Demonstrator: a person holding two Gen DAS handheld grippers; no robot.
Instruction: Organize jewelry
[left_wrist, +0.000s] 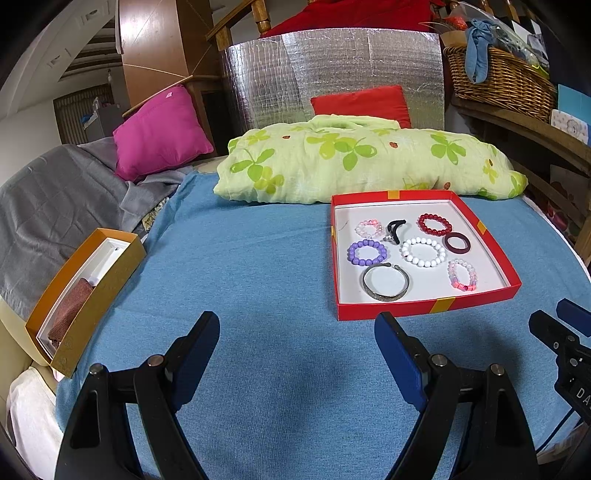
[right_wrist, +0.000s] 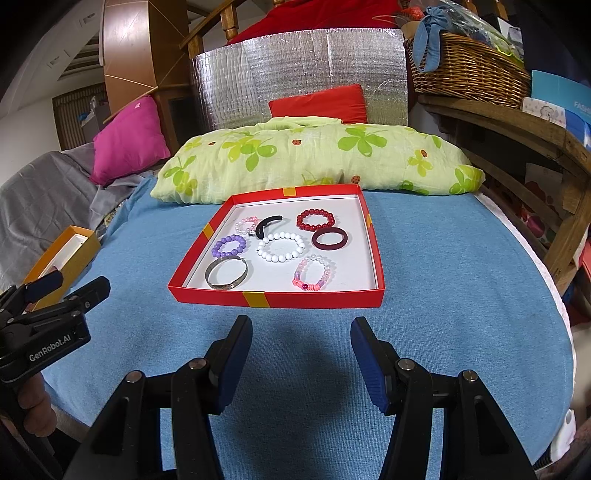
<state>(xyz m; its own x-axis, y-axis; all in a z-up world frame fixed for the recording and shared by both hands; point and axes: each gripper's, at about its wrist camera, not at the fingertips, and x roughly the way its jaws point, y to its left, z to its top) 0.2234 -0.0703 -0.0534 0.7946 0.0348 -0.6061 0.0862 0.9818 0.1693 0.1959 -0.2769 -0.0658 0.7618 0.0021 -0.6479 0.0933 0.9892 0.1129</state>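
Observation:
A shallow red box (left_wrist: 428, 309) (right_wrist: 277, 298) lies on the blue cloth and holds several bracelets: a white bead one (left_wrist: 423, 252) (right_wrist: 282, 246), a purple one (left_wrist: 366, 252) (right_wrist: 229, 246), a red bead one (left_wrist: 434, 224) (right_wrist: 316, 219), a dark maroon ring (left_wrist: 457, 243) (right_wrist: 329, 239), a silver bangle (left_wrist: 385, 287) (right_wrist: 226, 273), a pink bead one (left_wrist: 461, 275) (right_wrist: 313, 274). My left gripper (left_wrist: 297, 321) stands open over bare cloth, to the left of the box. My right gripper (right_wrist: 301, 325) is open just short of the box's near wall. Nothing is between either pair of fingers.
An orange-gold box (left_wrist: 86, 295) (right_wrist: 66, 254) with a white lining and a brown cloth lies at the bed's left edge. A green-patterned pillow (left_wrist: 369, 162) (right_wrist: 314, 158) lies behind the red box. A wicker basket (left_wrist: 506, 85) sits on a wooden shelf to the right.

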